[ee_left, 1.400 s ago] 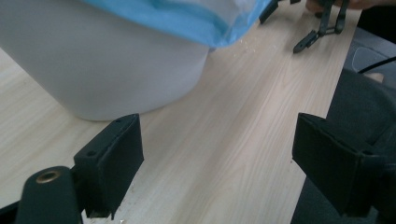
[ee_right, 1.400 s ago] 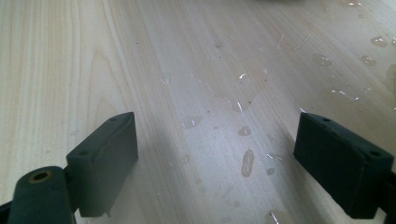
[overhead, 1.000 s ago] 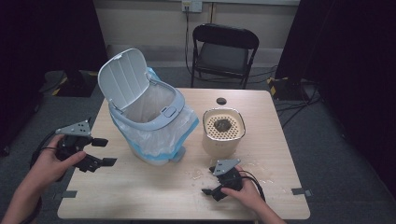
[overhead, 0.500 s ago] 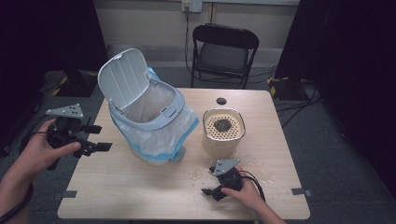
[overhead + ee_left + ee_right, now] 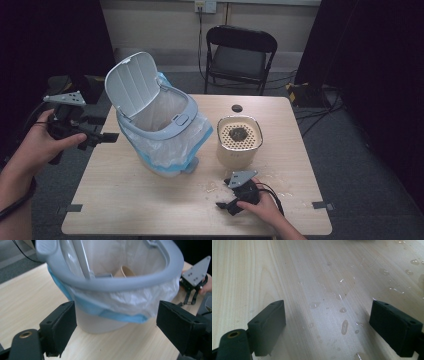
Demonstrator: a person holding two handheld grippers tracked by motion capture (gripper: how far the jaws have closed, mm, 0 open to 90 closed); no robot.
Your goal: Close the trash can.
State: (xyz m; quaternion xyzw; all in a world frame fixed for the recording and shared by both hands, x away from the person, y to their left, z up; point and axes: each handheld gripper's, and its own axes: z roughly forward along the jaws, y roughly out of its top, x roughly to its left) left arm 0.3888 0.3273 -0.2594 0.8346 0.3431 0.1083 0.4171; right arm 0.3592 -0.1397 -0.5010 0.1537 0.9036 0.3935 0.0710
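Observation:
A grey-rimmed bin [image 5: 172,131] with its lid [image 5: 131,91] swung up stands left of centre on the table, lined with a white and blue bag. In the left gripper view a paper cup [image 5: 127,271] lies inside the bin [image 5: 130,282]. My left gripper [image 5: 104,140] hangs beside the table's left edge, level with the bin, jaws open and empty [image 5: 116,322]. My right gripper [image 5: 226,207] rests low near the front edge, open over wet wood [image 5: 328,325]. A beige pot [image 5: 239,145] with a perforated insert holding dark bits stands right of the bin.
Water drops [image 5: 344,326] lie on the wooden table [image 5: 150,200] around the right gripper. A small black disc [image 5: 237,108] sits near the far edge. A black folding chair [image 5: 240,55] stands behind the table. Dark curtains hang on both sides.
My left gripper has risen and drifted left, off the table's edge, jaws still open. The right gripper has stayed where it was.

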